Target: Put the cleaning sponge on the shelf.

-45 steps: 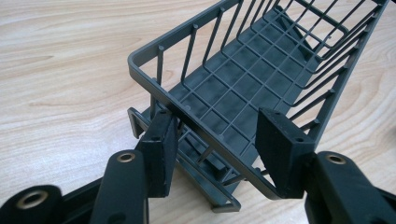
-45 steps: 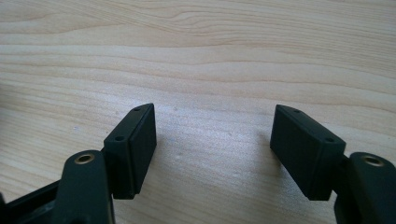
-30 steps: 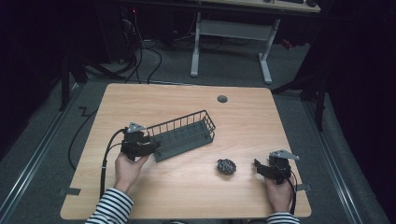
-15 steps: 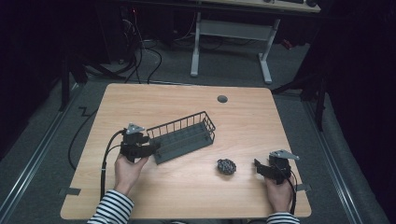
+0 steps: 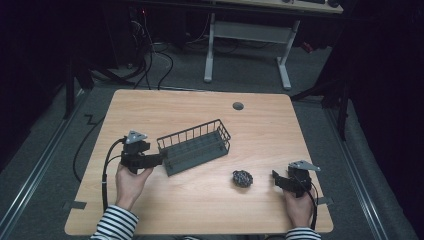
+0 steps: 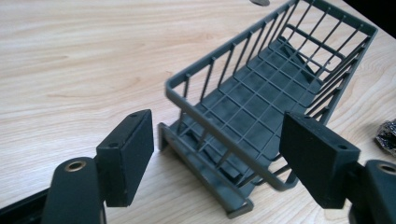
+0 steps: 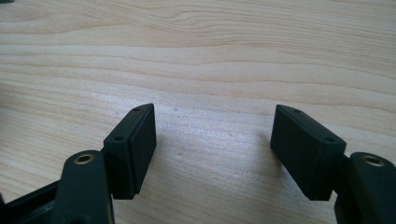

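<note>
A dark grey wire basket (image 5: 195, 146) lies slantwise in the middle of the wooden table (image 5: 260, 135). My left gripper (image 5: 158, 159) is at its left short end. In the left gripper view the jaws of that gripper (image 6: 217, 158) stand open on either side of the basket's (image 6: 261, 93) near end, whose rim lies between them; I see no contact. The basket is empty. A small dark crumpled lump (image 5: 242, 178) lies right of the basket, and shows at the edge of the left gripper view as the lump (image 6: 387, 135). My right gripper (image 5: 276, 180) is open over bare wood (image 7: 214, 156), right of the lump.
A round grey grommet (image 5: 238, 106) sits in the tabletop near its far edge. Cables trail from both grippers toward the table's front edge. A white desk frame (image 5: 245, 45) and floor cables stand beyond the table in the dark.
</note>
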